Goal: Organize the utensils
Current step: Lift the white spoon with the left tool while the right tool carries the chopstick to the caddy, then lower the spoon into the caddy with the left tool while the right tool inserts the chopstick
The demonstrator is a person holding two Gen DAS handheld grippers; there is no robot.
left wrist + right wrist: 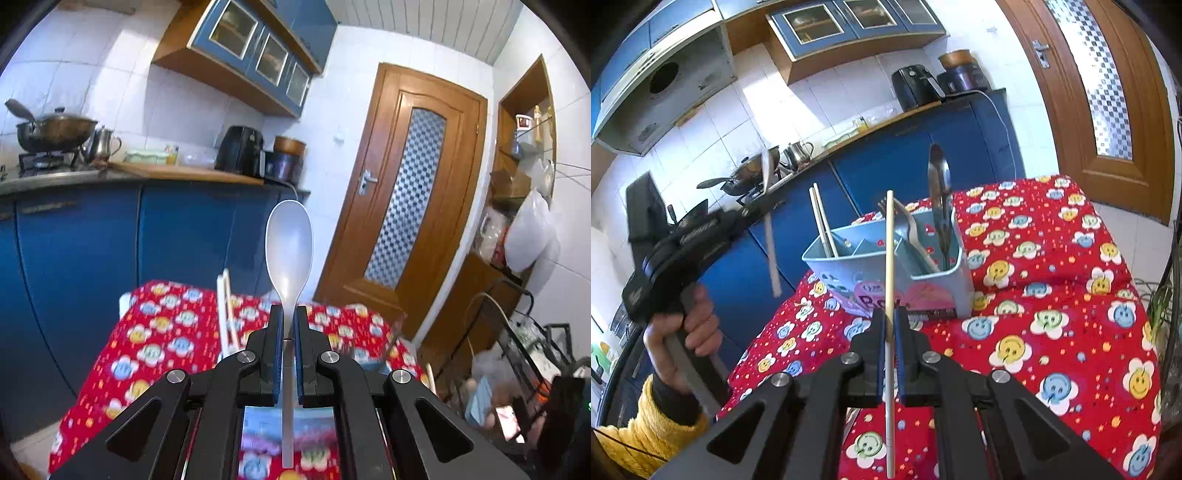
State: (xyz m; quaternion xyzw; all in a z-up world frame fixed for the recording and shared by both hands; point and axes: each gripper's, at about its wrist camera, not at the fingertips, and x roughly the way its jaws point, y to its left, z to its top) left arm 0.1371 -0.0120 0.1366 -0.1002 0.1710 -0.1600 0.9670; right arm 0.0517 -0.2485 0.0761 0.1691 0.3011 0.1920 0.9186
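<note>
In the left wrist view my left gripper [289, 318] is shut on the handle of a white plastic spoon [289, 243], whose bowl points up. In the right wrist view my right gripper [890, 318] is shut on a single cream chopstick [889, 258] that stands upright in front of a light blue utensil caddy [849, 271] on the red flowered tablecloth [1052, 295]. The caddy holds two chopsticks [823, 221] on the left, a fork [905, 223] in the middle and a metal spoon [940, 192] on the right. A hand [698, 328] holds the left gripper [768, 201] left of the caddy.
Blue cabinets [184, 229] and a counter with a wok [55, 129], a kettle [103, 144] and an air fryer [240, 149] run behind the table. A wooden door [406, 192] stands to the right, with a cluttered wire rack [524, 350] beside the table.
</note>
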